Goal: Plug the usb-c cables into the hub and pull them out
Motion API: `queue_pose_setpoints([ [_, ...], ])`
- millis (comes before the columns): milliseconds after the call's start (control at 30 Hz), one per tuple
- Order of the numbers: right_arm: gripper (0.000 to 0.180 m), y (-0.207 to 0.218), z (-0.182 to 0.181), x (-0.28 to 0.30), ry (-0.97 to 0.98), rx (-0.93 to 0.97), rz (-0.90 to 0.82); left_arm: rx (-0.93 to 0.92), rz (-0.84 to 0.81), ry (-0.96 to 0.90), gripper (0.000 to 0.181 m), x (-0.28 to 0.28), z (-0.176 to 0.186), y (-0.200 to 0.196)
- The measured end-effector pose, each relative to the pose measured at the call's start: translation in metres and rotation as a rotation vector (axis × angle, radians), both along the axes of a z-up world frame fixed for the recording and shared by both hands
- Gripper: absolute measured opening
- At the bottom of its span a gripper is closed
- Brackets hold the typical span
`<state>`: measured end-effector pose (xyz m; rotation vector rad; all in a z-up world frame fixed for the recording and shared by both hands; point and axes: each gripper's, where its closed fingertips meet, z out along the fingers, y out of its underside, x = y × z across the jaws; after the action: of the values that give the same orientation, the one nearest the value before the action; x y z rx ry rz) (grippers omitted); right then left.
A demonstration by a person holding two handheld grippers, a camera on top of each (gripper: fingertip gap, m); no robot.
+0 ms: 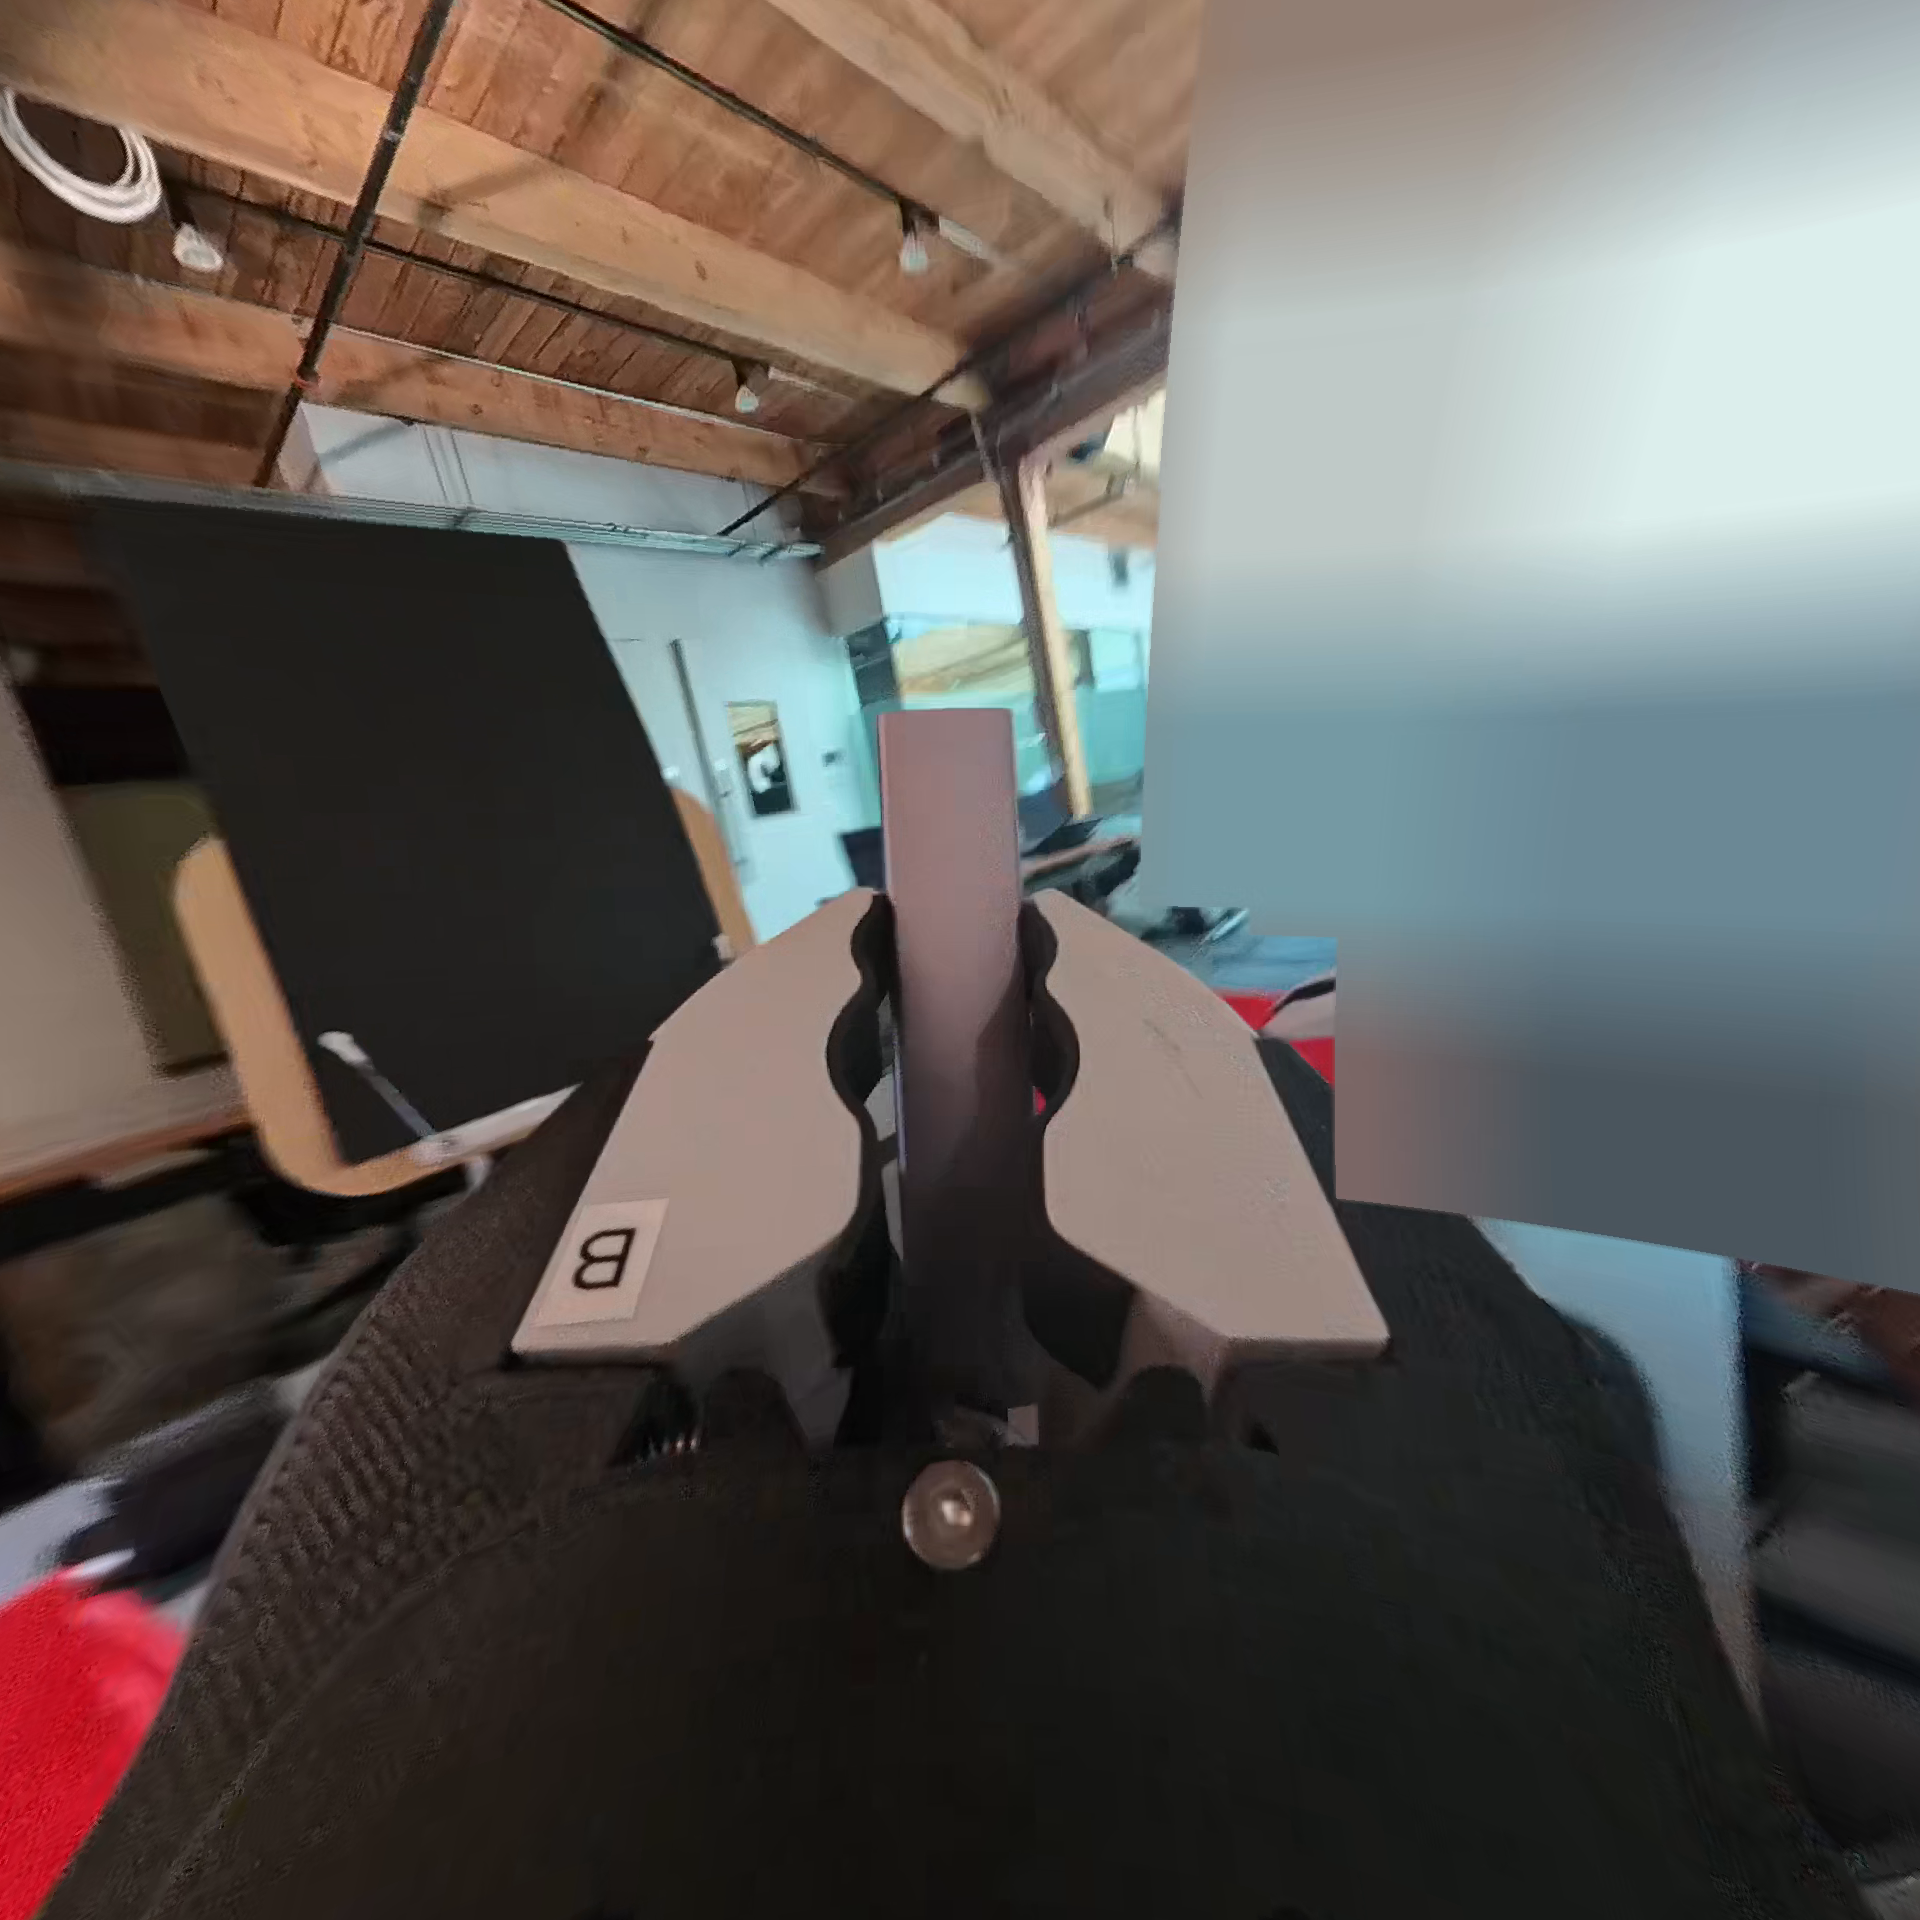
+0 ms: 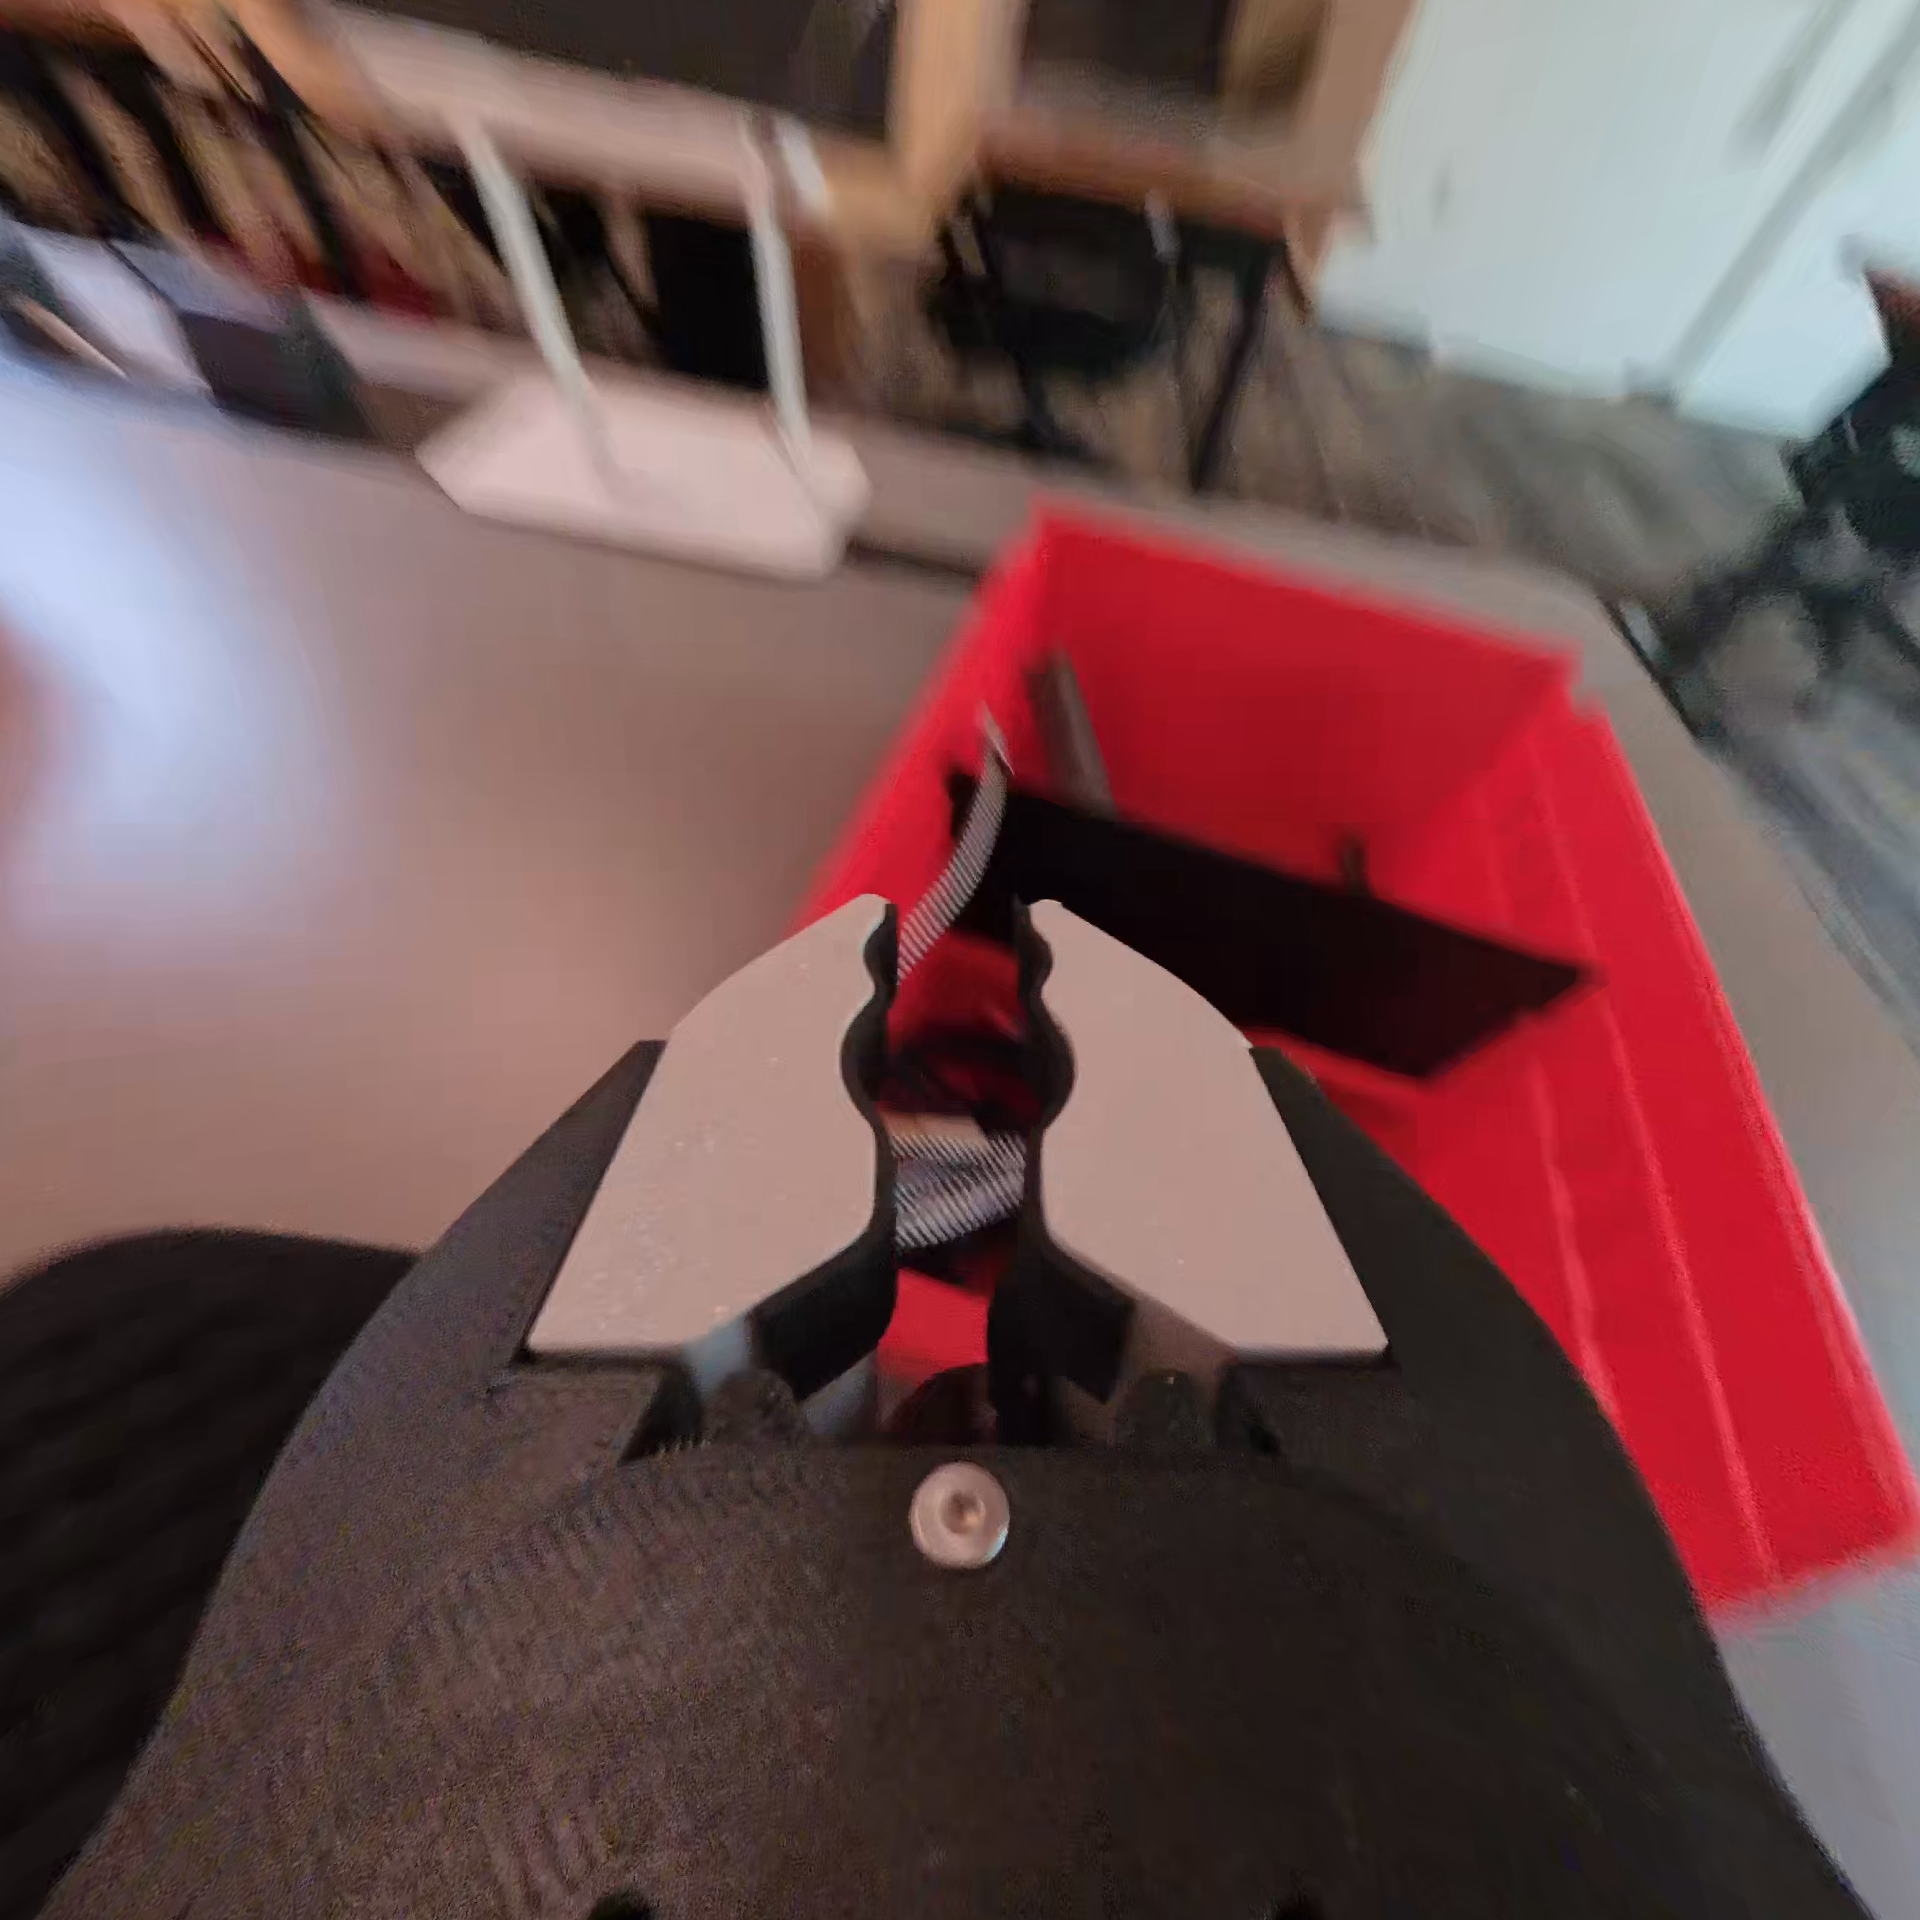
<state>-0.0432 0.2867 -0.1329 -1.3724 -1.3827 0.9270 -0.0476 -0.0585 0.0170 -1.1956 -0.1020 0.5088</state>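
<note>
In the left wrist view my left gripper [image 1: 951, 906] is shut on the hub [image 1: 945, 810], a slim grey metal bar. The hub stands out past the fingertips and points up towards the room and ceiling. In the right wrist view my right gripper [image 2: 956, 916] is shut on a braided grey usb-c cable [image 2: 961, 862]. The cable crosses between the fingers and its free end sticks up and forward past the tips. This gripper hovers over the near left part of a red bin [image 2: 1351, 675]. The view is motion-blurred. Neither gripper shows in the other's view.
The red bin sits on a grey table [image 2: 520, 779] and holds a black divider [image 2: 1247, 935] and a dark rod. A white stand [image 2: 644, 468] is at the table's far edge. A black panel [image 1: 416, 831] stands left of the hub. Chairs and desks lie beyond.
</note>
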Motion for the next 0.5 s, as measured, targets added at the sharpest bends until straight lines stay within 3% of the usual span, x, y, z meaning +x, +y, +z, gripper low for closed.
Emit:
queue_pose_setpoints([
  [167, 0.037, -0.128, 0.088, 0.013, 0.45, -0.08, 0.507, 0.347, -0.302, -0.207, 0.024, -0.001, 0.018, -0.015],
  [333, 0.039, -0.285, 0.094, 0.051, 0.485, 0.008, 1.035, 0.517, -0.42, -0.259, 0.024, 0.0, 0.027, -0.024],
  [400, 0.039, -0.326, 0.079, 0.054, 0.435, 0.124, 1.093, 0.54, -0.443, -0.264, 0.023, 0.002, 0.029, -0.024],
  [500, 0.038, -0.348, 0.055, 0.036, 0.41, 0.395, 0.993, 0.542, -0.467, -0.262, 0.024, 0.008, 0.032, -0.023],
])
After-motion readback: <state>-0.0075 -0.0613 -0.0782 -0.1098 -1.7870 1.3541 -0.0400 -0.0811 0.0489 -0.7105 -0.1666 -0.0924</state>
